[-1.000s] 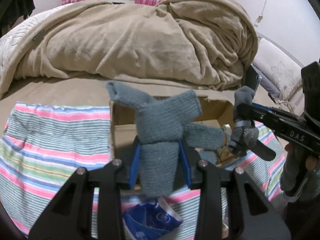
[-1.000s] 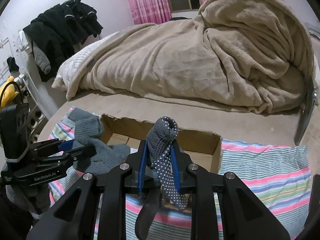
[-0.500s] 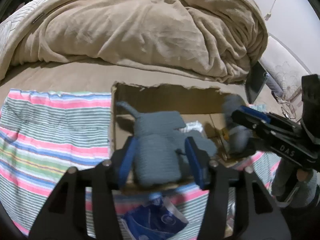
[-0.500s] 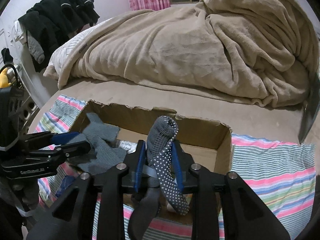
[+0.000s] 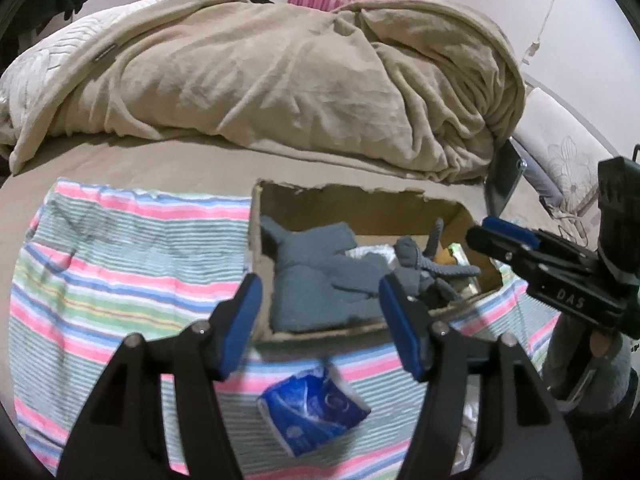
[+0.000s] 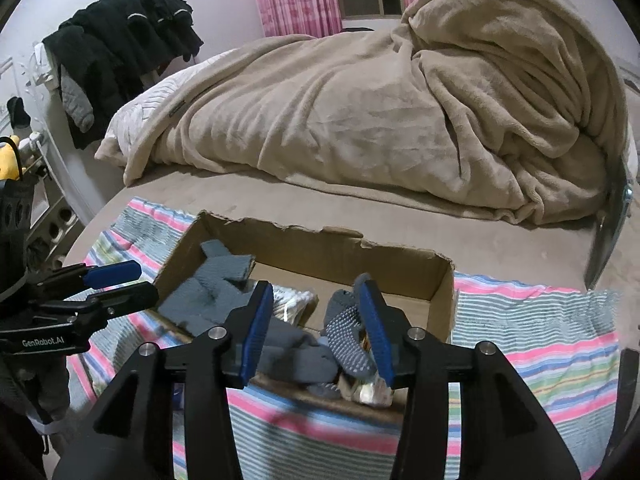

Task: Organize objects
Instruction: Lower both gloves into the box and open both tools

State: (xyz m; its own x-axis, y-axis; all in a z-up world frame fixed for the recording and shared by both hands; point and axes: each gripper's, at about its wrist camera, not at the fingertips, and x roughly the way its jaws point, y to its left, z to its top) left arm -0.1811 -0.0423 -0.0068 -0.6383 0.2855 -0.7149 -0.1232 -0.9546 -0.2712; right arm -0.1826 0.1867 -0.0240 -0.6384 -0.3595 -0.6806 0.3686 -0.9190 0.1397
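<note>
the left wrist fisheye is looking forward and down along its own fingers at close range, with the cardboard box (image 5: 336,196) sitting at frame centre and the beige blanket (image 5: 280,80) filling the upper half. the right wrist fisheye is facing the same way from the box's near right side, equally close. both are sharing the box, the striped cloth (image 6: 532,320) and the blanket, and each is catching the other gripper at a frame edge.
</note>
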